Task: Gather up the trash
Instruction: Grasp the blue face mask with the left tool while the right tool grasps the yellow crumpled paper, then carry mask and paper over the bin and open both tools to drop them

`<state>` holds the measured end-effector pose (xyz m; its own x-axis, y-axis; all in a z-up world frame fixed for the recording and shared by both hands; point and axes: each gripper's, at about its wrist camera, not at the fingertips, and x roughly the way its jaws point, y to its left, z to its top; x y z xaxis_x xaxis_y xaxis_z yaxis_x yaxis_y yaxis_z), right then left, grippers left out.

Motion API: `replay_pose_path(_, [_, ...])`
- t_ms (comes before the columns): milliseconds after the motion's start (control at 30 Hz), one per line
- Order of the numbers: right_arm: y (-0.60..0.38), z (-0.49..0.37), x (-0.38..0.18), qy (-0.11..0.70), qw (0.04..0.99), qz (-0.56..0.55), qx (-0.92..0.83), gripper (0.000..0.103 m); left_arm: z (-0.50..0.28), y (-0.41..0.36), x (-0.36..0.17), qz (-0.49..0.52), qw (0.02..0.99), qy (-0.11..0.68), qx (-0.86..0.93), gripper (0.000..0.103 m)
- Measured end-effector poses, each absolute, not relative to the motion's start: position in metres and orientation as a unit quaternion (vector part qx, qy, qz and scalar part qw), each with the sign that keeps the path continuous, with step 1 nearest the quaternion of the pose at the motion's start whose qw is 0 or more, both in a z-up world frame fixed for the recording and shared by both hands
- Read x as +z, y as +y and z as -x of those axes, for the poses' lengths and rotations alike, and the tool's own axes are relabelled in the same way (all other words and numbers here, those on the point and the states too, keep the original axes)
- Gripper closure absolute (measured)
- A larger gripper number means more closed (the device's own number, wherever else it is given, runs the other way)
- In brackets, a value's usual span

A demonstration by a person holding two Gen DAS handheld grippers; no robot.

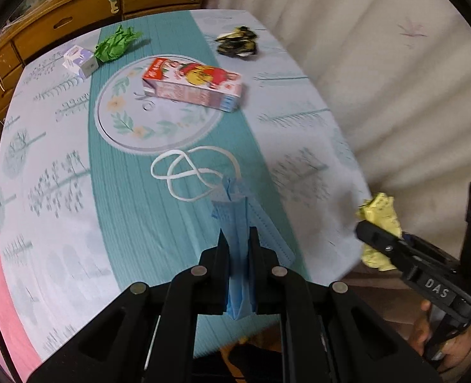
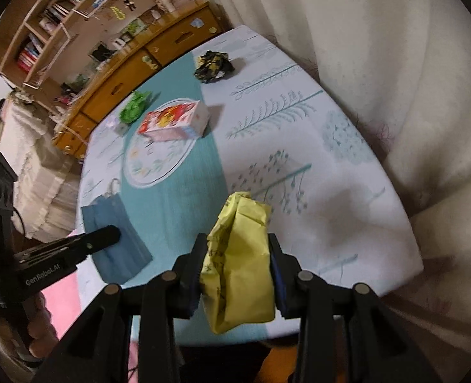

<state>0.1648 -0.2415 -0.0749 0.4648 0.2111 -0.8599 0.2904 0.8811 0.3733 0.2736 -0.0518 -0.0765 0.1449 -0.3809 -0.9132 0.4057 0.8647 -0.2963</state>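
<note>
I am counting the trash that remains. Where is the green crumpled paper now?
The green crumpled paper lies at the table's far side, toward the wooden drawers, beside the small white carton and beyond the red carton.

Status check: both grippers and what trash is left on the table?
Left gripper shut on blue face mask. Right gripper shut on yellow paper wad. Red carton, green wad, dark wrapper, small box remain.

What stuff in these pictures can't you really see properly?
- Trash bin: in neither view, so where the blue face mask and yellow paper wad will go is unknown.
- Small white carton: right wrist view, half hidden behind the green paper.
- Juice box print: too blurred to read.
</note>
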Motion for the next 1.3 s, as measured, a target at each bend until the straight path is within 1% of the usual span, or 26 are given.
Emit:
replay_pose_path(200, [-0.236,-0.111,-0.067,0.519,0.828,-0.21,0.016,0.067,-0.206,-0.054,-0.064,0.012,0.765,0.587,-0.265,0.096])
replay_pose_path(300, [-0.234,-0.08,-0.069,0.525,0.828,-0.195,0.034,0.067,-0.167,-0.055,-0.066,0.029,0.767,0.584,-0.262,0.096])
replay_pose_path(467, [-0.23,-0.033,-0.084,0.548,0.815,-0.179,0.054,0.067,-0.106,-0.047,-0.084,0.065,0.753,0.604,-0.252,0.096])
replay_pose_path(600, [-0.229,-0.007,-0.106,0.576,0.79,-0.199,0.06,0.067,-0.072,-0.037,-0.105,0.086,0.731,0.629,-0.249,0.096])
replay_pose_path(767, [-0.216,0.012,-0.152,0.614,0.759,-0.21,0.053,0.067,-0.044,-0.026,-0.153,0.105,0.693,0.67,-0.244,0.096])
replay_pose_path(933, [-0.198,0.024,-0.214,0.639,0.738,-0.214,0.033,0.067,-0.038,-0.016,-0.225,0.124,0.663,0.7,-0.235,0.096])
replay_pose_path(1000, [-0.195,0.025,-0.242,0.642,0.735,-0.215,0.022,0.067,-0.041,-0.016,-0.252,0.124,0.662,0.701,-0.236,0.096])
replay_pose_path(1167, [-0.186,0.016,-0.332,0.653,0.727,-0.213,0.003,0.067,-0.049,-0.02,-0.33,0.089,0.679,0.692,-0.228,0.096])
replay_pose_path(1300, [-0.187,0.007,-0.388,0.656,0.725,-0.212,-0.018,0.067,-0.055,-0.023,-0.383,0.078,0.687,0.688,-0.221,0.096])
